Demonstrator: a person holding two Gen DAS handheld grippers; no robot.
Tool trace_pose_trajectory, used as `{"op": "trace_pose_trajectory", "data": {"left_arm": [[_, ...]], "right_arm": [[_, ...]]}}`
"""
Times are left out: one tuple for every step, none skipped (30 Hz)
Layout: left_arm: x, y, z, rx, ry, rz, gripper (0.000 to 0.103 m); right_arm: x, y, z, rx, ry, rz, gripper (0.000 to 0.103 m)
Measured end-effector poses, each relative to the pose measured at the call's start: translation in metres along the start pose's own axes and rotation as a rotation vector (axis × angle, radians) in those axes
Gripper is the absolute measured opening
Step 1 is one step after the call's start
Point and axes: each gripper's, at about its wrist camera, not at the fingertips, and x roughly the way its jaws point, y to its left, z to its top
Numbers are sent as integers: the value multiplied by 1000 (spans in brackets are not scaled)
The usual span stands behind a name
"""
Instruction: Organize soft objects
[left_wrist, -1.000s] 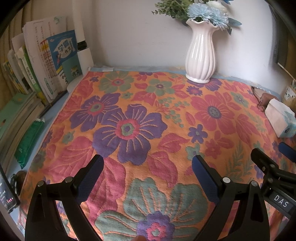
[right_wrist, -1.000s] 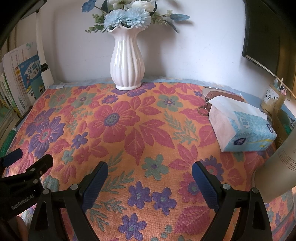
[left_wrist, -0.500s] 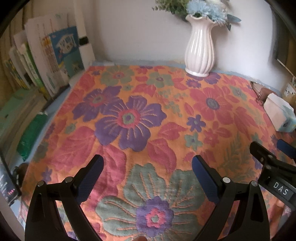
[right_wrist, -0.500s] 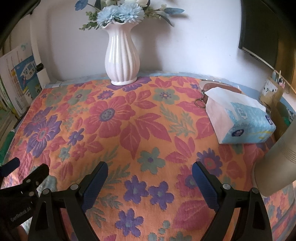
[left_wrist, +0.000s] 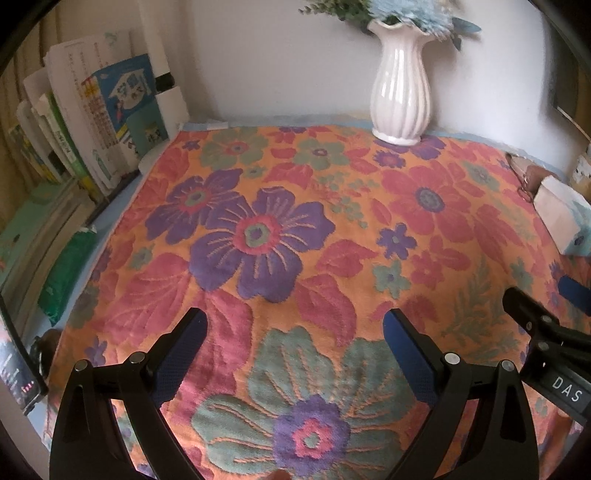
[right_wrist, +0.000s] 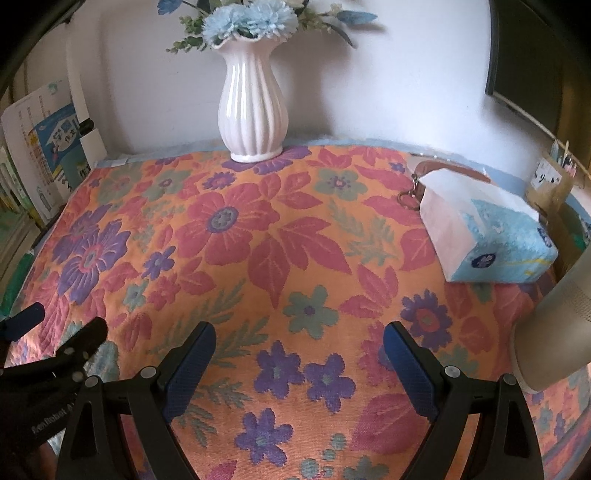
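While both grippers hang above the near part of the floral cloth, the left gripper and the right gripper stand wide apart with nothing between their pads. This cloth lies spread flat over the table. At its far edge a white ribbed vase holds blue flowers. On the right, a tissue pack rests beside what may be a brown pouch.
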Motion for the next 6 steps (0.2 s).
{"op": "trace_pose_trajectory", "data": {"left_arm": [[-1,1,1,-1,-11,5,96],[-2,4,2,-11,-21,18,96],[-3,6,3,-23,-31,23,96],[-3,9,3,-34,-39,16,96],[-2,11,4,-44,-33,3,96],[1,12,4,-48,-15,-3,96]], "right_arm": [[1,-1,0,3,7,3,91],[3,-1,1,6,17,7,91],[4,-2,1,8,22,8,91],[5,-2,1,10,25,10,91],[5,-2,1,12,27,13,91],[6,-2,1,10,31,18,91]]}}
